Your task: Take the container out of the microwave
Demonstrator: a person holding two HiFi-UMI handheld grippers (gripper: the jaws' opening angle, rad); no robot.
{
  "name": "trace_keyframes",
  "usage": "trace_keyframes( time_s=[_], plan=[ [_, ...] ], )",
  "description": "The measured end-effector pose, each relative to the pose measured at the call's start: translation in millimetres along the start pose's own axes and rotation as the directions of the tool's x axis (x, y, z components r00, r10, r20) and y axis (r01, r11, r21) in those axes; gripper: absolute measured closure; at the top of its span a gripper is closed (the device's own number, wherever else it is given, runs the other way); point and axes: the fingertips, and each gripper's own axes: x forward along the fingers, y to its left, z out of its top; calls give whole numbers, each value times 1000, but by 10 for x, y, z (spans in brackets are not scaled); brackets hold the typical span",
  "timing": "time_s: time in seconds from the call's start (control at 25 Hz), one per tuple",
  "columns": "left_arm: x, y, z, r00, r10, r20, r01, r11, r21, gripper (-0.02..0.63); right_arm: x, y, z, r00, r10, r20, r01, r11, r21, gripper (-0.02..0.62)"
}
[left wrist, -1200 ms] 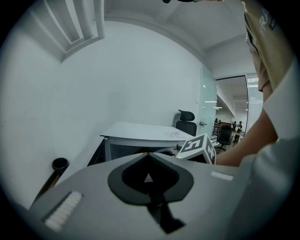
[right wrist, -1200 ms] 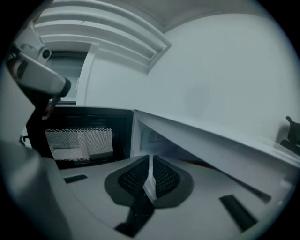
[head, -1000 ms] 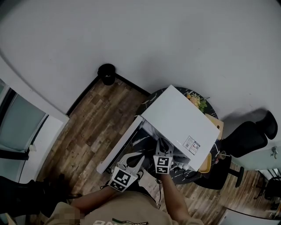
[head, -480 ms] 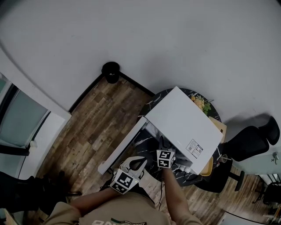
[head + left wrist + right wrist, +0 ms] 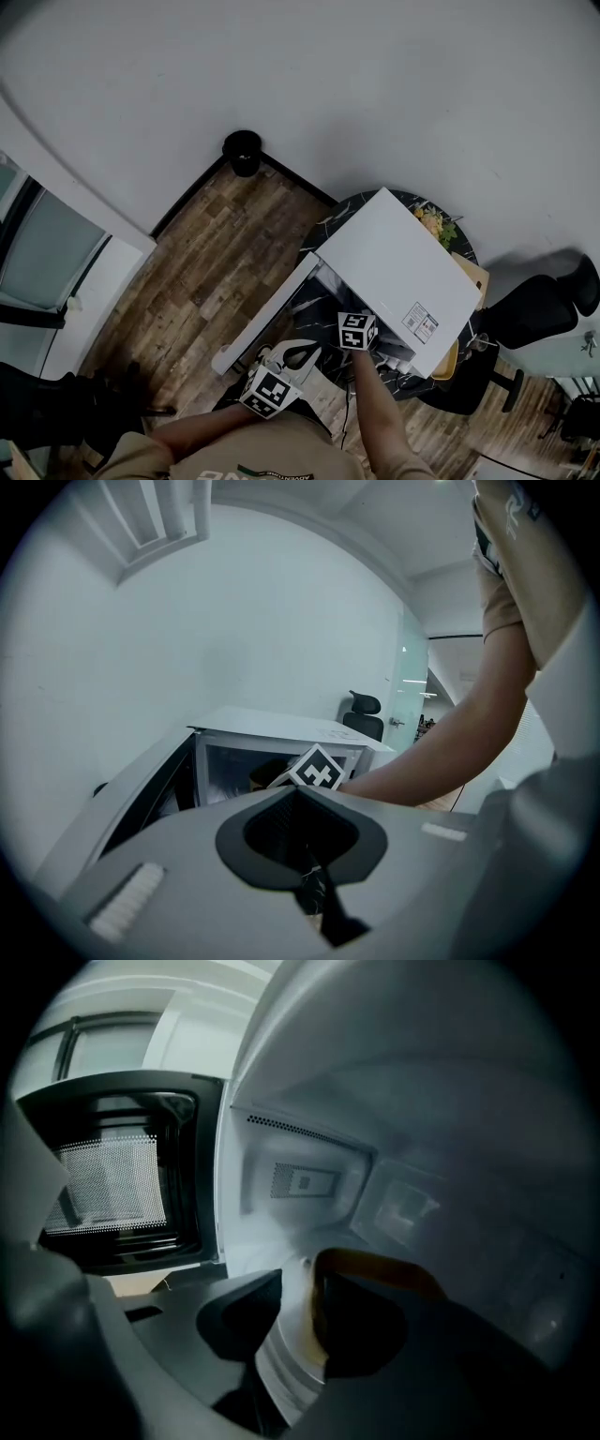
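Note:
A white microwave (image 5: 403, 272) stands on a round dark table (image 5: 323, 217) with its door (image 5: 267, 314) swung open to the left. In the right gripper view a yellow-rimmed container (image 5: 375, 1267) sits on the white turntable (image 5: 291, 1354) inside the cavity. My right gripper (image 5: 298, 1288) reaches into the cavity, and its jaws have just opened. They stand apart, with the container's near rim in the gap and no pad pressing on it. Its marker cube (image 5: 357, 330) shows at the oven's mouth. My left gripper (image 5: 302, 349) hangs shut and empty in front of the door.
The door's mesh window (image 5: 108, 1185) fills the left of the right gripper view. A plate of food (image 5: 433, 223) and a wooden board (image 5: 472, 272) lie behind the microwave. A black office chair (image 5: 525, 314) stands at the right, and a black round object (image 5: 244, 150) sits on the floor.
The right gripper's cube has moved further in toward the microwave's opening, with the arm stretched after it. The left gripper has stayed about where it was.

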Motion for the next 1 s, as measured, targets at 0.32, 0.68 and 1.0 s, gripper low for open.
trace_keyframes(
  time_s=[0.32,0.68,1.0],
  plan=[
    [22,108,25,1000,23,9,-23,1000,-7,598,110,19,-45,998,-2,-55,-1,998,-56,489],
    [0,94,79,999,27,23,-27,1000,-1,598,89,20,-75,996,-34,-84,29,998,-61,494],
    [-26,40,144,999,19,35,-20,1000,18,598,-2,103,-184,995,0,-103,-7,998,-65,568]
  ],
)
